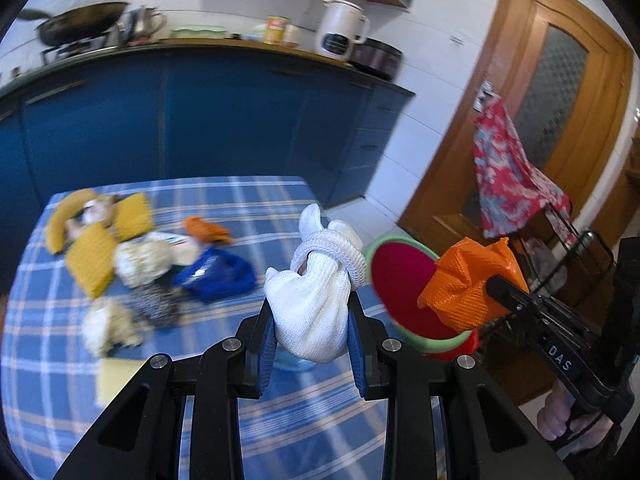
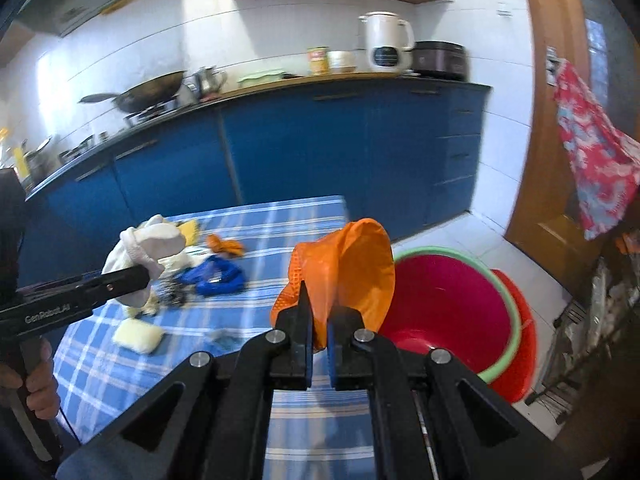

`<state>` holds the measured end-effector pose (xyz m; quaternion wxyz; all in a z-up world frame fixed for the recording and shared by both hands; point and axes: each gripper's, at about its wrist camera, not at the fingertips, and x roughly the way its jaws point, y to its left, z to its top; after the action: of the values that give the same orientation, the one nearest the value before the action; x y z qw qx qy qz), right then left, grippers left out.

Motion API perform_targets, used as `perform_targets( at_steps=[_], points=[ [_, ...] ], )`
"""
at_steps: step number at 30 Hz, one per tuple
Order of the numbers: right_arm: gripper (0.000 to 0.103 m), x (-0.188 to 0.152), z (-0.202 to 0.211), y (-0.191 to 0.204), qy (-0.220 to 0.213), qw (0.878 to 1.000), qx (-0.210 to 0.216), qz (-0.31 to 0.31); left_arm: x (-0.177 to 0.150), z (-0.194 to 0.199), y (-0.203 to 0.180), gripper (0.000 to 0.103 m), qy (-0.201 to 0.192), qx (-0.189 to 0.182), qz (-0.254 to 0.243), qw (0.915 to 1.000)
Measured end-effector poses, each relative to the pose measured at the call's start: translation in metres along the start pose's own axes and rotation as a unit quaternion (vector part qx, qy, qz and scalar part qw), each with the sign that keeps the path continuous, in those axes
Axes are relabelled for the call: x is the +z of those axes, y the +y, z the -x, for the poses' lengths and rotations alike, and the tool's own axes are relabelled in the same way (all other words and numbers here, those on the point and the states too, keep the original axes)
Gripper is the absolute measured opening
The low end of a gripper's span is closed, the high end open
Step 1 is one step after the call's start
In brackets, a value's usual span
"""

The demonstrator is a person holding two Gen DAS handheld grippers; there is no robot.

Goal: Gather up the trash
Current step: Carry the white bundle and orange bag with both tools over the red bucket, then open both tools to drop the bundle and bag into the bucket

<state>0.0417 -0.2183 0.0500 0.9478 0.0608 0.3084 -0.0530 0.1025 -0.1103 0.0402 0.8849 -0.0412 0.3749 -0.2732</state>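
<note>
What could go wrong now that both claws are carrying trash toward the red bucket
The right claw pinches only a low corner of the orange bag, so the billowing plastic may slip free before reaching the red bucket. The left claw squeezes the knotted white cloth at its bottom; the top-heavy bundle might tip out. Both claws look close together near the bucket and could collide.

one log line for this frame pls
left gripper: shut on white knotted cloth | right gripper: shut on orange bag | red bucket: beside table | more trash on table
</note>
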Motion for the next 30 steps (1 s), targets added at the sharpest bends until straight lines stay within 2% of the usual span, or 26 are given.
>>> perform_targets(
  at_steps=[5,13,24,25,27,30],
  points=[
    [0.007,-0.003,-0.006,-0.042,0.005,0.999,-0.020,-0.038,0.005,-0.035,-0.037,0.032,0.021,-0.021,-0.027,0.9992],
    [0.007,-0.023,-0.032,-0.103,0.037,0.994,-0.046,-0.096,0.002,-0.102,-0.088,0.032,0.065,-0.054,-0.068,0.9940],
    [0.010,-0.050,-0.069,-0.156,0.075,0.984,-0.068,-0.145,-0.013,-0.176,-0.128,0.033,0.123,-0.058,-0.117,0.9838],
    [0.010,-0.052,-0.071,-0.158,0.077,0.984,-0.070,-0.147,-0.013,-0.180,-0.130,0.035,0.125,-0.054,-0.121,0.9832],
    [0.010,-0.054,-0.074,-0.163,0.078,0.983,-0.071,-0.153,-0.012,-0.185,-0.133,0.045,0.127,-0.048,-0.128,0.9825],
    [0.020,-0.058,-0.077,-0.168,0.080,0.980,-0.070,-0.165,-0.010,-0.186,-0.135,0.059,0.124,-0.041,-0.131,0.9828]
  ],
)
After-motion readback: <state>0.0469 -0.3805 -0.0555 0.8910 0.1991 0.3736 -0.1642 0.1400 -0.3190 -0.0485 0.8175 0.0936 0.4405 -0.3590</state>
